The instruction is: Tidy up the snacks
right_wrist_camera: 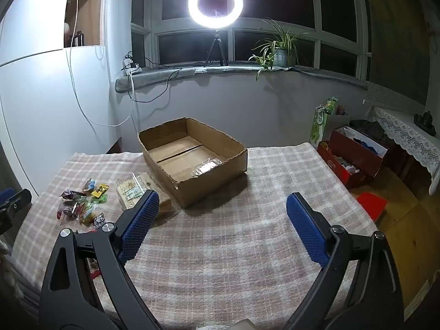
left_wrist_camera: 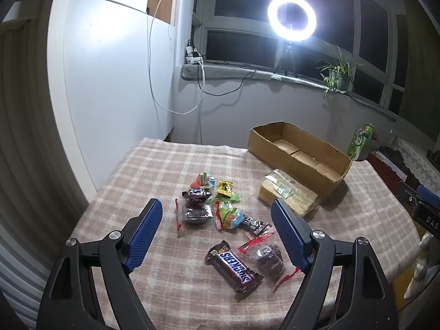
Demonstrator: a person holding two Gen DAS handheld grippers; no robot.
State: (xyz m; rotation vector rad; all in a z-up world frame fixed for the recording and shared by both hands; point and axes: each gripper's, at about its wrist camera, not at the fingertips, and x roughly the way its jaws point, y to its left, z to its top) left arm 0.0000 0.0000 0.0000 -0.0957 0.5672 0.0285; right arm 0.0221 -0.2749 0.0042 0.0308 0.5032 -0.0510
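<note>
Several small snacks lie in a loose pile [left_wrist_camera: 217, 209] on the checked tablecloth [left_wrist_camera: 137, 170]. A Snickers bar [left_wrist_camera: 233, 268] and a clear bag of dark sweets [left_wrist_camera: 268, 260] lie nearest. A pack of crackers [left_wrist_camera: 288, 192] lies against an open cardboard box [left_wrist_camera: 299, 154]. My left gripper [left_wrist_camera: 217, 231] is open and empty, above the pile's near side. My right gripper [right_wrist_camera: 222, 225] is open and empty over bare cloth, in front of the box [right_wrist_camera: 192, 154]. The pile [right_wrist_camera: 82, 203] and the crackers [right_wrist_camera: 134, 189] lie to its left.
A ring light [right_wrist_camera: 216, 4] and a potted plant [right_wrist_camera: 280, 52] stand on the windowsill behind the table. A white cabinet [left_wrist_camera: 110, 82] stands at the left. A red box [right_wrist_camera: 354, 156] and a green carton [right_wrist_camera: 321, 123] sit on the floor at the right.
</note>
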